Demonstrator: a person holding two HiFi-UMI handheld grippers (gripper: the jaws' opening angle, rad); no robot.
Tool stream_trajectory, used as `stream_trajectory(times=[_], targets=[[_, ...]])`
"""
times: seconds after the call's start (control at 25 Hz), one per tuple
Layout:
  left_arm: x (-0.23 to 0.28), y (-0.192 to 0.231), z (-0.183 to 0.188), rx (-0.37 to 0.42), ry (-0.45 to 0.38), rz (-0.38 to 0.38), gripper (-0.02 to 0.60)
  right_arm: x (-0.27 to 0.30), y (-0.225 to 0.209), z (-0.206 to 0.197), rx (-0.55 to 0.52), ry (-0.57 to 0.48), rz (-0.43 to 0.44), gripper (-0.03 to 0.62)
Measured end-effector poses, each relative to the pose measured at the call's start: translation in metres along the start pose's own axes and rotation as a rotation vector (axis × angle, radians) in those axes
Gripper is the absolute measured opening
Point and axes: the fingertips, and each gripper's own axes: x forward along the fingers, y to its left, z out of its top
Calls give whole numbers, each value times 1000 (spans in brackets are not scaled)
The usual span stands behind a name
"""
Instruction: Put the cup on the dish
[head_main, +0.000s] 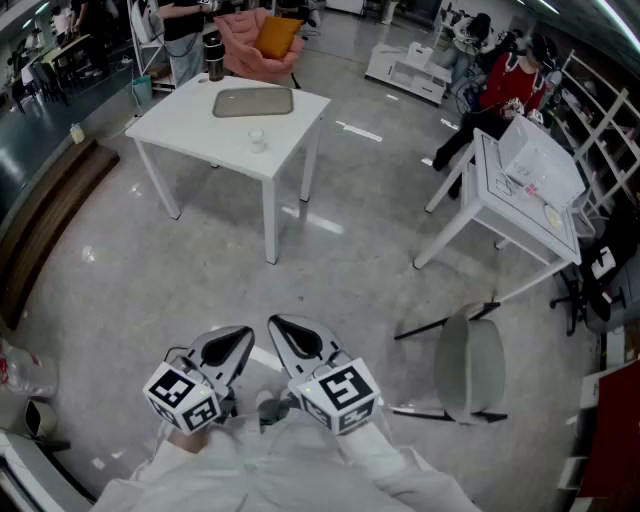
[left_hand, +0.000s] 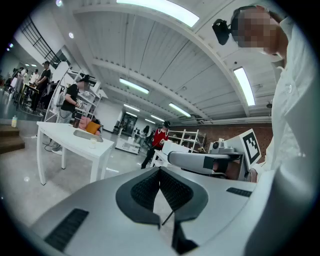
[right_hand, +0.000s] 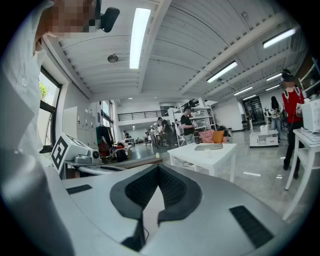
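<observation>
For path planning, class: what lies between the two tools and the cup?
Head view: bare floor, then the near edge of the white table before the cup.

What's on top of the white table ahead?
A flat grey rectangular dish, a small pale cup nearer us, a dark flask at the far edge. Whatever lies under the dish is covered.

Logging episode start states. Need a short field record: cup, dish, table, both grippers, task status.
cup: small pale cup, upright on the white square table
dish: flat grey rectangular dish, same table, just beyond the cup, not touching it
left gripper: left gripper, fingers together, nothing between them
right gripper: right gripper, fingers together, nothing between them
gripper position: both held close to the person's body, well short of the table
task status: cup not yet on dish
</observation>
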Motion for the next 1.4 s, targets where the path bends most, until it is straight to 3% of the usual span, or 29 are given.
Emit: stream_trajectory(times=[0.56,0.76,1.4], targets=[[7,-2,4,2,6,-10,9,-2,-3,1,6,-2,8,12],[14,-6,5,-19,-5,-20,9,-5,-13,1,69,7,-2,12],[43,2,-20,-52,6,65,9,-19,-50,-30,120,51,17,14]])
